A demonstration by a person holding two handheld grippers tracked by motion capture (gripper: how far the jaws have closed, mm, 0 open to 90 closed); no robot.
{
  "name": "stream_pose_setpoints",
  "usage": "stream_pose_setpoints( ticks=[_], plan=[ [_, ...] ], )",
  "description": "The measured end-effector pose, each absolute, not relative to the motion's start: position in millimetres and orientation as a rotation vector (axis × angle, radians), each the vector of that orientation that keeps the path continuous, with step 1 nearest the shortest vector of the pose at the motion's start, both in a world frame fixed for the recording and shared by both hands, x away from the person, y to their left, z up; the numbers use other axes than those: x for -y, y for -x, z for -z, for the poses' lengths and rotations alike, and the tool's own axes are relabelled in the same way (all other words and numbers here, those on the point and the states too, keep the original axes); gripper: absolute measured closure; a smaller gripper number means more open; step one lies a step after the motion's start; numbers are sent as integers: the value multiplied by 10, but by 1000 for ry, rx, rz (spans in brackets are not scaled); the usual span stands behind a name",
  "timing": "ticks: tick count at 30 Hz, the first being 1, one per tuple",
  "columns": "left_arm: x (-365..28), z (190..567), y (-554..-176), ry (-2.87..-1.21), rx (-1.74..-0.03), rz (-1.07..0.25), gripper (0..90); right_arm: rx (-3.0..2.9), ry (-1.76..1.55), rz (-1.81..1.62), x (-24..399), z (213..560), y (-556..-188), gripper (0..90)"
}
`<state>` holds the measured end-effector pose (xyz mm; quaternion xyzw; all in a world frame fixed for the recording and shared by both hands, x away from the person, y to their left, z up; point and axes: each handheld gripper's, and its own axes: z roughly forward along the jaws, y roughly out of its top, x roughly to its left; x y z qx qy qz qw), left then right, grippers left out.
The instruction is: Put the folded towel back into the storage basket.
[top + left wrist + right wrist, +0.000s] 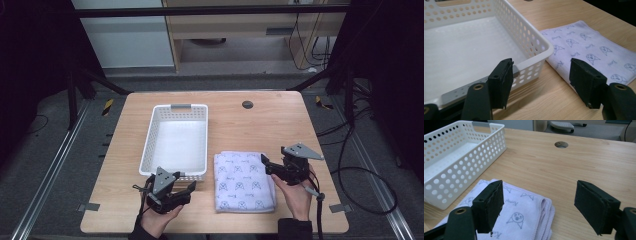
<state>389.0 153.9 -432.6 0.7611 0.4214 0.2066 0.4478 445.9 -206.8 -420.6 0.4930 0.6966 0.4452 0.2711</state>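
Both tongs gape empty: left tongs (186, 186) beside the basket (150, 145), right tongs (265, 162) over the folded towel (242, 182).

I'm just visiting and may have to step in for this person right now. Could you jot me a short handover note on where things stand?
Left tongs: open, holding nothing, at the near right corner of the white basket.
Right tongs: open, holding nothing, at the right edge of the folded cloth.
Things: the cloth with a small animal-face print lies folded flat on the table, just right of the basket. The basket has nothing in it.
Done: nothing gripped yet.
Left: probably grip the cloth at its edge, lift it and lay it in the basket.
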Motion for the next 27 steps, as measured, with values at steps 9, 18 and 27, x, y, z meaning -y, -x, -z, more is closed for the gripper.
stream_pose_setpoints(
  ticks=[9, 18, 27],
  plan=[
    [-1281, 4419, -3898, -1941, -1009, -472, 352, -1897, -1343, -1193, 2061, 4267, -4514, 218],
    [-1076, 4525, -3914, -2000, -991, -457, 361, -1909, -1359, -1160, 2072, 4401, -4580, 262],
    [-944, 4613, -3958, -2036, -992, -433, 387, -1935, -1393, -1135, 2093, 4540, -4643, 300]
  ],
)
